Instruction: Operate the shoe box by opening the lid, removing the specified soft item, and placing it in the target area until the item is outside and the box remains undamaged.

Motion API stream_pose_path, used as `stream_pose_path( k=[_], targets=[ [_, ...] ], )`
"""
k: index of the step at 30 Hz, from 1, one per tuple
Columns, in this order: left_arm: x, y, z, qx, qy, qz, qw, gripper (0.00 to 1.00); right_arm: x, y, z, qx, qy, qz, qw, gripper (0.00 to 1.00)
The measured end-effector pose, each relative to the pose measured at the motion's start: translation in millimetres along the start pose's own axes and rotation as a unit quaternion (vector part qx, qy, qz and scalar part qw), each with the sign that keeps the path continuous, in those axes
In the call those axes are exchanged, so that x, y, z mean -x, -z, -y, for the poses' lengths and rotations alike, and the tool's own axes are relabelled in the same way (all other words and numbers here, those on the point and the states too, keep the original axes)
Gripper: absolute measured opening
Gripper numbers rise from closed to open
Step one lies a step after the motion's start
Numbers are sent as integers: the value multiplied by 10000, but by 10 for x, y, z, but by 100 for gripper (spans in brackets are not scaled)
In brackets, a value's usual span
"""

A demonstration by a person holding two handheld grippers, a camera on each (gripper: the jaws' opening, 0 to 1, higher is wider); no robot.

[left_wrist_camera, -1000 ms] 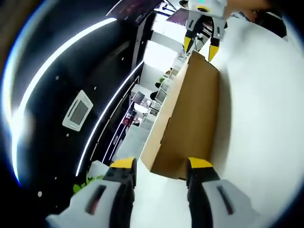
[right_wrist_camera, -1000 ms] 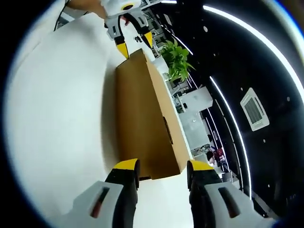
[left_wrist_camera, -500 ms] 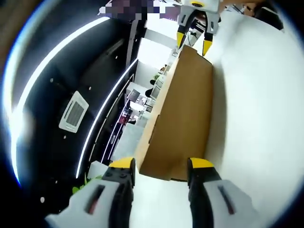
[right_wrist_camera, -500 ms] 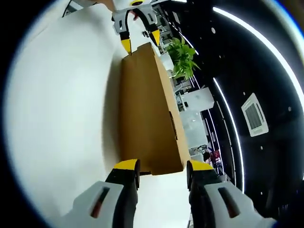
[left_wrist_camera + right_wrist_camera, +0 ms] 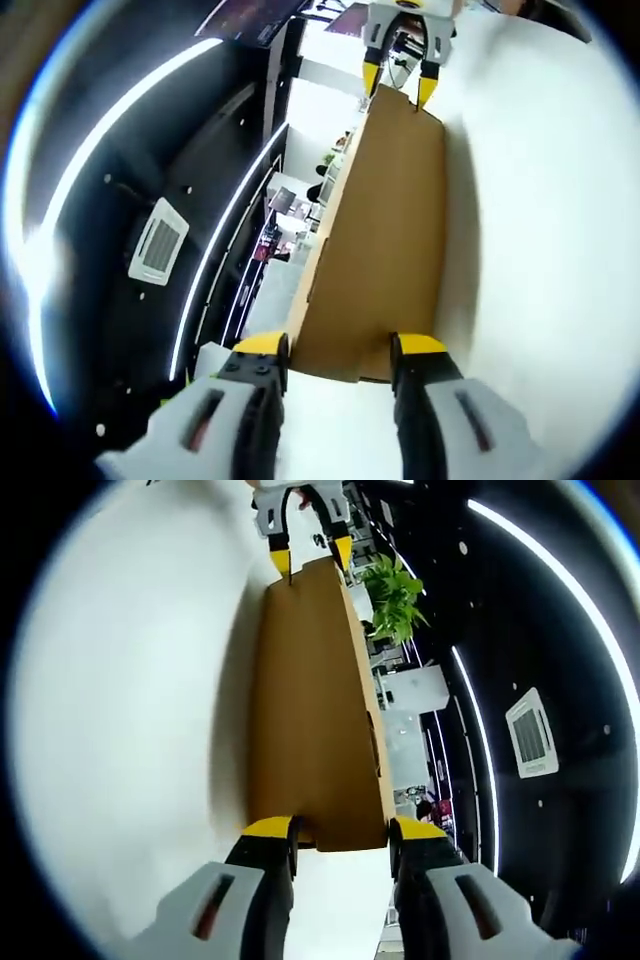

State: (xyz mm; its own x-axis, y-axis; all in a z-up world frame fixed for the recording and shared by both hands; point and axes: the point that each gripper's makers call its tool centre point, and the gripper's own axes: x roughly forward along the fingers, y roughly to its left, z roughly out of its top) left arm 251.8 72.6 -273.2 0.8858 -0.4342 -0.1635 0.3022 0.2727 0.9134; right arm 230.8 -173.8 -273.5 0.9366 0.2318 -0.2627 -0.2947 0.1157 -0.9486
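While plant (image 5: 392,598) stands behind, grippers flank shoe box (image 5: 385,240).

Shoe box (image 5: 385,240) lid shut, contents hidden; distant room behind blurred

White table (image 5: 540,200) bearing a single closed brown cardboard shoe box (image 5: 385,240), long side lying flat on the surface; bare white tabletop surrounding the box.

The shoe box (image 5: 385,240) is matt brown cardboard on a smooth, matt white table (image 5: 540,220).
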Motion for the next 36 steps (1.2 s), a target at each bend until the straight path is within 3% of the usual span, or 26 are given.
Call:
stream_pose_path(
  k=[5, 10, 22, 36],
  targets=[
    [10, 2, -13, -78, 18, -9, 10000, 37, 20, -40, 23, 147, -86, -10, 9999, 29],
    [18, 0, -48, 105, 51, -30, 9999, 32, 27, -50, 28, 261, -233, -109, 9993, 29],
    [31, -15, -66, 11, 199, -101, 9998, 31, 43, -43, 52, 296, -298, -187, 9989, 29],
    [87, -60, -167, 125, 84, -7, 9999, 31, 93, -49, 141, 302, -323, -127, 9989, 28]
  ],
)
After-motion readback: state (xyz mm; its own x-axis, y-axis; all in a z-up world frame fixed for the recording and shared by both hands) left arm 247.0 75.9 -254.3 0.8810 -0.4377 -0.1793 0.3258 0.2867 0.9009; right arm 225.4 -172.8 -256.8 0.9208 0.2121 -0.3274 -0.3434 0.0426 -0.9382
